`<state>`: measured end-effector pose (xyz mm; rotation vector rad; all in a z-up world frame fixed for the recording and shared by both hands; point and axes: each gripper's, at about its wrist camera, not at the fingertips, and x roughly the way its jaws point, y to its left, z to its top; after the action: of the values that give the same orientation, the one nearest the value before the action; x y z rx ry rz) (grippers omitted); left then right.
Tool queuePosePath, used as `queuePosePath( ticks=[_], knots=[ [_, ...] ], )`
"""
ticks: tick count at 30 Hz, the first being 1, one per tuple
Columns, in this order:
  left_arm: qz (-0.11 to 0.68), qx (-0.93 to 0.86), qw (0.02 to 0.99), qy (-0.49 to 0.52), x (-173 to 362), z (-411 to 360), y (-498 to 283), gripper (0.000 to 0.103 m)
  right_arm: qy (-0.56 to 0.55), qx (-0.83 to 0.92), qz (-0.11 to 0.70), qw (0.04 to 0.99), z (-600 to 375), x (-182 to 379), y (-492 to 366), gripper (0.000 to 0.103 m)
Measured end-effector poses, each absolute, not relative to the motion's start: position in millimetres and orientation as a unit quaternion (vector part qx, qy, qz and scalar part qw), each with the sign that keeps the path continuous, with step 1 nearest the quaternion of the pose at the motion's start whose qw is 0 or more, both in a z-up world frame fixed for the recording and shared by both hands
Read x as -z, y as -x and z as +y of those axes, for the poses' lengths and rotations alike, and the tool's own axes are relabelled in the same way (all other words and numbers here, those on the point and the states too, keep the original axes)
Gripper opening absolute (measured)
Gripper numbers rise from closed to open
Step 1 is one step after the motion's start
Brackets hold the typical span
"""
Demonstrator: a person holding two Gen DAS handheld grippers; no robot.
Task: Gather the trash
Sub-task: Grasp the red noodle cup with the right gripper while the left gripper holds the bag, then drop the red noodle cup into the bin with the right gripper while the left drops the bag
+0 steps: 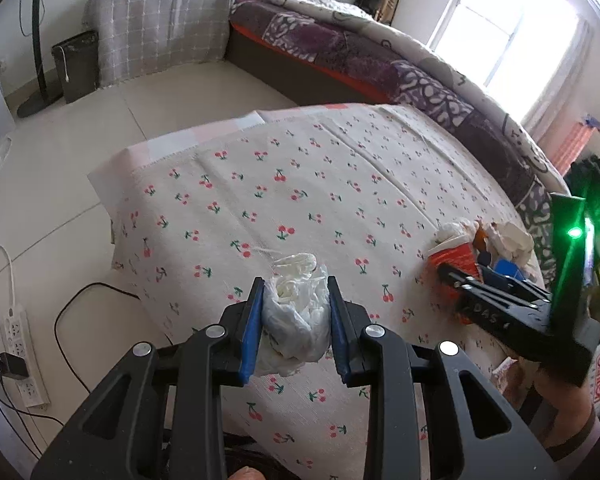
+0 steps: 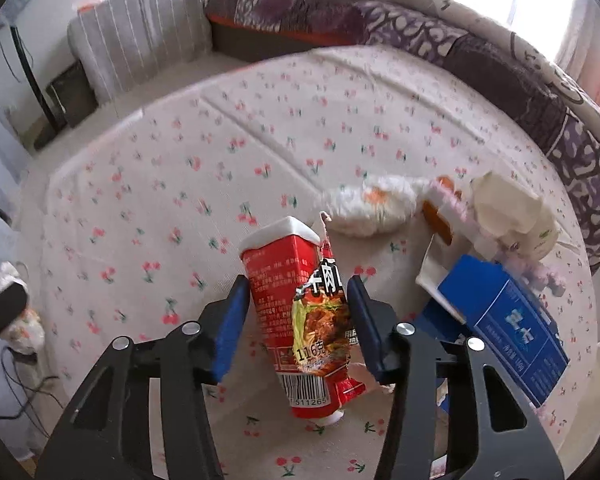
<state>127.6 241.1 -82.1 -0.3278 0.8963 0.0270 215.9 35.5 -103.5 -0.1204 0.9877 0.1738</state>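
Left gripper pinched a crumpled white wad above the cherry-print tablecloth. Right gripper straddled a red noodle cup, its torn lid dangling; whether the pads pressed it was unclear. Just beside lay a blue carton, a tissue clump and pale scraps, partly overlapping. Beyond the table stood a bed.

The left hand-held gripper holds a crumpled white tissue between its blue pads, above the table with a cherry-print cloth. At right, the right hand-held gripper is at a red cup beside other trash.
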Motion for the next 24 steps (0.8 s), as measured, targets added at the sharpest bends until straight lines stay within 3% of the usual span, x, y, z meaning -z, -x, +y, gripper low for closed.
queuePosePath(
  ticks=[12,24],
  knots=[
    [0.368,-0.043,0.92,0.128,39.5,220.6,-124.2,0.03,0.008,-0.071,0.357,0.931,20.7,24.3,-184.2,0.046],
    [0.349,-0.038,0.93,0.107,26.5,181.4,-118.4,0.03,-0.03,-0.008,0.314,0.949,-23.5,12.1,-144.1,0.048]
  ],
)
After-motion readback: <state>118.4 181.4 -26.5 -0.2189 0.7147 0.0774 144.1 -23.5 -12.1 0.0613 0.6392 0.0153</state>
